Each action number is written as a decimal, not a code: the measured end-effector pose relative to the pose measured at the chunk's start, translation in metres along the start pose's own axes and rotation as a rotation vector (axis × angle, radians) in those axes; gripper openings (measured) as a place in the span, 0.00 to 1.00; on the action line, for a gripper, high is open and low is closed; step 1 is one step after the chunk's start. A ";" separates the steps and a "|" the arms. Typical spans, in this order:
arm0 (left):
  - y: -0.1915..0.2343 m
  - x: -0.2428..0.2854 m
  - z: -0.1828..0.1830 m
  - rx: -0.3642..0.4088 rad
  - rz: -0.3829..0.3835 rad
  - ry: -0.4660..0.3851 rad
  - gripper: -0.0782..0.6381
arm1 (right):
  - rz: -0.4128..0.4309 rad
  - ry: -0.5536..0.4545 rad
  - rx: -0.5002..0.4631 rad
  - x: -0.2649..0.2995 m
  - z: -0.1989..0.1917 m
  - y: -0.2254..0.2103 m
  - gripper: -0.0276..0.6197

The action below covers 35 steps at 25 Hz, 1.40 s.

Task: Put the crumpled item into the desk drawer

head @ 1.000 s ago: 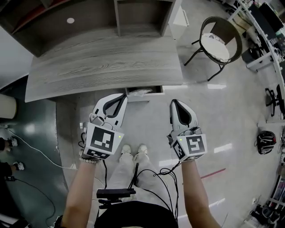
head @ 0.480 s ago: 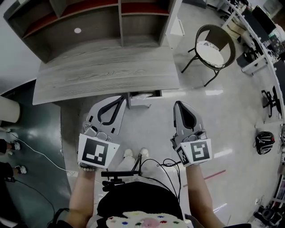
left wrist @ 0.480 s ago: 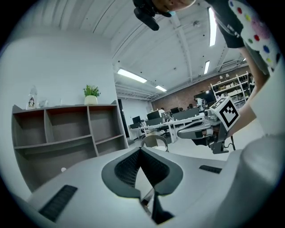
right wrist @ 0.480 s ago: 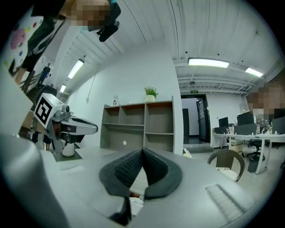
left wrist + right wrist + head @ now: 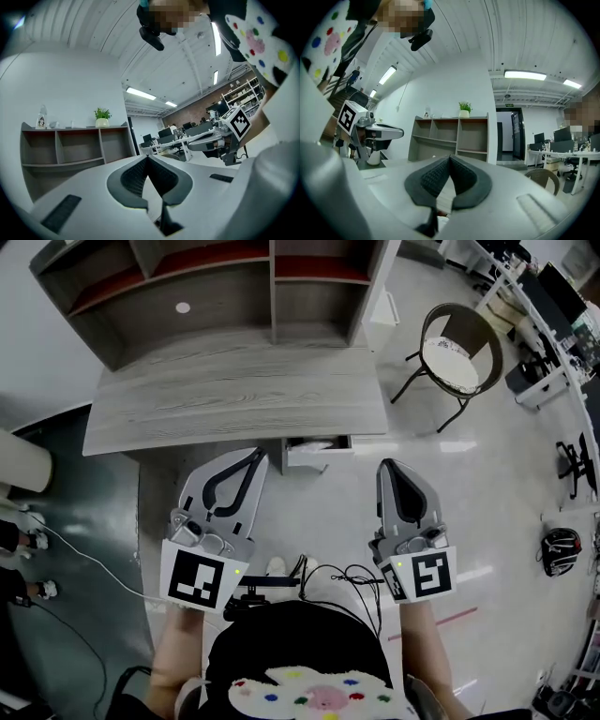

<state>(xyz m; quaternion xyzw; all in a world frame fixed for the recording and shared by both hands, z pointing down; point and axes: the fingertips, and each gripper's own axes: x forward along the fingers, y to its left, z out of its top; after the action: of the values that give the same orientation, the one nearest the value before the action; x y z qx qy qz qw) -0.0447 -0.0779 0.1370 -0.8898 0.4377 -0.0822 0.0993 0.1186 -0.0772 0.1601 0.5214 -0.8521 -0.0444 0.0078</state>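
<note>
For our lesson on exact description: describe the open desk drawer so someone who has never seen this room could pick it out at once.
Find the big grey wood-grain desk in front of the shelf unit. Along its near edge, toward the right end, one small drawer juts out. Nothing else breaks that edge, and a pale crumpled item lies inside.

Head view steeply down over desk point(image 5: 234, 395); both gripper views level, toward the same shelves point(image 5: 70, 145).

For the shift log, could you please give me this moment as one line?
left gripper: shut, empty | right gripper: shut, empty | drawer: open | crumpled item: inside drawer
</note>
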 end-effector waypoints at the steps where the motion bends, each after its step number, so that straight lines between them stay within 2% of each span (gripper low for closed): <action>1: 0.002 -0.001 -0.001 -0.018 0.012 -0.008 0.12 | 0.006 -0.004 -0.009 0.000 0.002 0.001 0.06; 6: 0.010 -0.005 0.004 -0.025 0.039 -0.040 0.12 | 0.040 -0.031 -0.057 0.001 0.012 0.007 0.06; 13: 0.016 -0.007 0.006 -0.036 0.053 -0.036 0.12 | 0.048 -0.046 -0.035 0.002 0.022 0.005 0.06; 35: 0.011 -0.006 0.004 -0.050 0.025 -0.019 0.12 | 0.025 -0.009 -0.039 0.000 0.018 0.004 0.06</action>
<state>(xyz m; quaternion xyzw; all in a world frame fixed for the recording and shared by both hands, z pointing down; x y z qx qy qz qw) -0.0558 -0.0795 0.1303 -0.8872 0.4498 -0.0615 0.0820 0.1139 -0.0738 0.1428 0.5105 -0.8575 -0.0631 0.0144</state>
